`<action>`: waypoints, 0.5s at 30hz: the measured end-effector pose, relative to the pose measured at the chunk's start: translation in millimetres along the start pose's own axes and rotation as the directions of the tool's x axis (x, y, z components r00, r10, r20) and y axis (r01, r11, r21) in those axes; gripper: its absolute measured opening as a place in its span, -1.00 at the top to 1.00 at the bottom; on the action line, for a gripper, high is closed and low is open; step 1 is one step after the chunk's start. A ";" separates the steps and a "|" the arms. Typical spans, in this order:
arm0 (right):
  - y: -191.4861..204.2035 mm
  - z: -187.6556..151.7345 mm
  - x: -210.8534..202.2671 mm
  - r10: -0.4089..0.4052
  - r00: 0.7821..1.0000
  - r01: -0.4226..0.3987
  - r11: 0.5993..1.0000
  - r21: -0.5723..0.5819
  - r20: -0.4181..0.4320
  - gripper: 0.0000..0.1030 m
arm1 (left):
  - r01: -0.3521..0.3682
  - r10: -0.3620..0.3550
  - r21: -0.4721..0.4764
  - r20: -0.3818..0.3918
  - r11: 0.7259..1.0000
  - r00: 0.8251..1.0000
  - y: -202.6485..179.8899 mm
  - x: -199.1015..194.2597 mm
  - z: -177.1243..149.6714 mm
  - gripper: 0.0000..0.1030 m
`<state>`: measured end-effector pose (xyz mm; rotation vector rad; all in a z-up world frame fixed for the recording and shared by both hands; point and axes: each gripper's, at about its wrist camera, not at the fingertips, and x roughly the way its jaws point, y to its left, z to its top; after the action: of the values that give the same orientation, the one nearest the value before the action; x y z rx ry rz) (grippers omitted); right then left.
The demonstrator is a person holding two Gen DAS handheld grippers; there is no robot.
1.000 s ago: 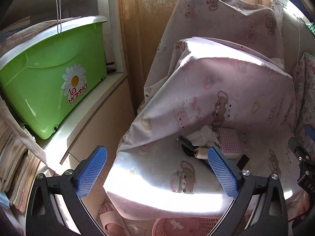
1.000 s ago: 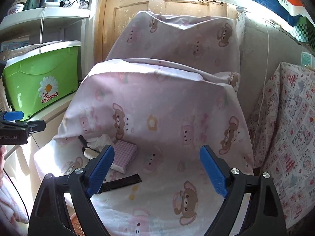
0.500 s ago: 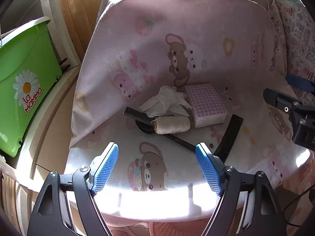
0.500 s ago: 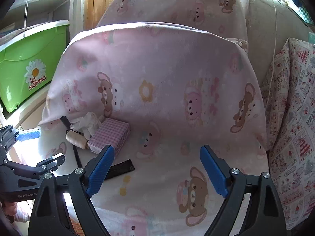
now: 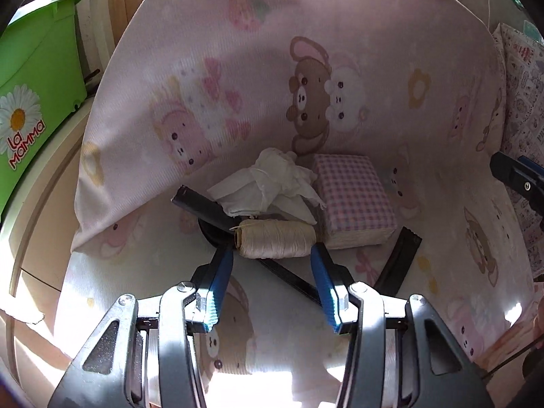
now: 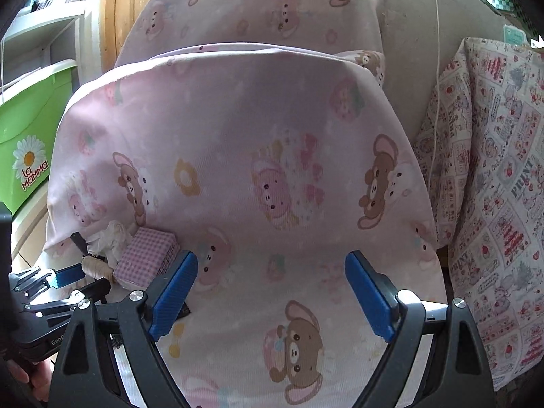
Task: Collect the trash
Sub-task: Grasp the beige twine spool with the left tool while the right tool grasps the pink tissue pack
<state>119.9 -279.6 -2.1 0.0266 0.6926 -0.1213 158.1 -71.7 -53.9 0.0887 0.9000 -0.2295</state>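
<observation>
The spool of thread (image 5: 275,238) lies on the covered seat (image 5: 442,136), at six o'clock of the crumpled tissue (image 5: 268,183). The left gripper (image 5: 272,255) is closing around its two ends, pads not yet pressing, I think. The right gripper (image 6: 272,292) waits wide apart and empty, probably to stay clear.

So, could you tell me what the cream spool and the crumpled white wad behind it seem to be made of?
Spool: wound thread or twine, matte cream; fine parallel strands show. Wad: probably tissue paper, thin, soft and creased, though it could be light cloth.
</observation>
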 end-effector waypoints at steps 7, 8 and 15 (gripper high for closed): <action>-1.5 -1.4 0.6 0.016 1.000 -0.016 1.000 0.005 -0.004 -0.75 | 0.007 -0.007 -0.028 -0.005 1.000 1.000 -3.7 15.1 10.0 -0.10; -0.4 -2.0 0.7 0.018 1.000 -0.018 1.000 0.003 -0.003 -0.75 | 0.019 -0.020 -0.026 -0.006 0.999 1.000 -4.6 15.5 10.7 -0.02; 15.0 -8.1 1.1 0.014 1.000 -0.014 0.999 -0.050 0.006 -0.75 | 0.025 -0.026 0.023 0.039 0.999 0.999 -6.4 -1.2 17.1 0.08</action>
<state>117.5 -264.3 -9.3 -0.0166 0.6886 -0.0906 169.0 -80.6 -42.2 0.0937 0.8595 -0.2641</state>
